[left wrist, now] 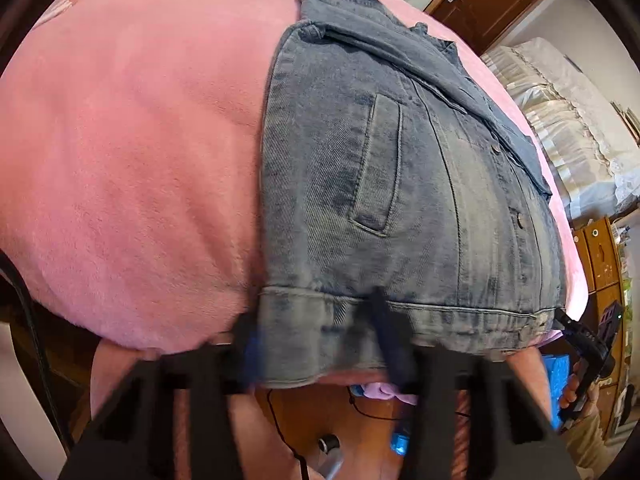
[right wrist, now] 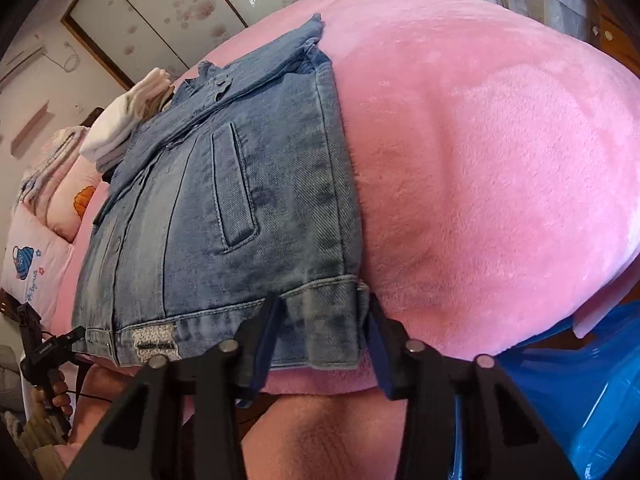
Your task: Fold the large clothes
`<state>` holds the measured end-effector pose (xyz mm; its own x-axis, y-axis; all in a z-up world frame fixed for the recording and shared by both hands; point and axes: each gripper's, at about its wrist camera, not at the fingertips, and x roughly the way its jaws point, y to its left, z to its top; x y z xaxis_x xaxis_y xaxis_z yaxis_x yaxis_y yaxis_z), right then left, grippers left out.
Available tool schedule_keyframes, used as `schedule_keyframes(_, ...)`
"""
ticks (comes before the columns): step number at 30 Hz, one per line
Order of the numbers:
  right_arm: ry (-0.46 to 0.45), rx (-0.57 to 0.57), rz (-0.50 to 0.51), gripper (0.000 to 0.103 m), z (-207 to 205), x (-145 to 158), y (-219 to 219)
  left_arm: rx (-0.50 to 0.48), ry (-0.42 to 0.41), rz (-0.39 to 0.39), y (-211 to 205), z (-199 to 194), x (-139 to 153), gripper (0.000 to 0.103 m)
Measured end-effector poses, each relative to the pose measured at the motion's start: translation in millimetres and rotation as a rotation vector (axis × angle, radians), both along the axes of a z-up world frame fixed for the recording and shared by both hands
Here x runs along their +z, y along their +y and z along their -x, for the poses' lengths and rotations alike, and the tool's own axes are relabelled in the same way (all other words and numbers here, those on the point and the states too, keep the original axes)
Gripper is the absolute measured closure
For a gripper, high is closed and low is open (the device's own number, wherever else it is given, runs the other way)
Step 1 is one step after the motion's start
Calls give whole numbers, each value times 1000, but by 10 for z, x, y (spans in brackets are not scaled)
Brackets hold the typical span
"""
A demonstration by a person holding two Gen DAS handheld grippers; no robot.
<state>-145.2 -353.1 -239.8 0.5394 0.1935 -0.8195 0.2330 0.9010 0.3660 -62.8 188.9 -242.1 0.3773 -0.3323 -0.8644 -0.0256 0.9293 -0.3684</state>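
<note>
A faded blue denim jacket lies flat on the pink fleece blanket that covers the bed, its hem along the bed's near edge and its collar pointing toward the far side. My left gripper straddles the hem at the jacket's left bottom corner; its fingers are blurred, the cloth lies between them, and I cannot tell whether they press on it. My right gripper sits over the right bottom corner of the hem, one finger on the denim beside the small woven label, the other just past the jacket's side edge, against the blanket; the band of hem is between them, but a firm pinch I cannot make out. A stack of folded white and grey clothes rests beyond the collar. Pink printed pillows lie at the bed's far left.
</note>
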Motion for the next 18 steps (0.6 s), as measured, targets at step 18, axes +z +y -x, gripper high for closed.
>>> schedule_keyframes(18,-235,104,-10,90,-386,1363,241,144,-17,286,-74,-630,1194,93)
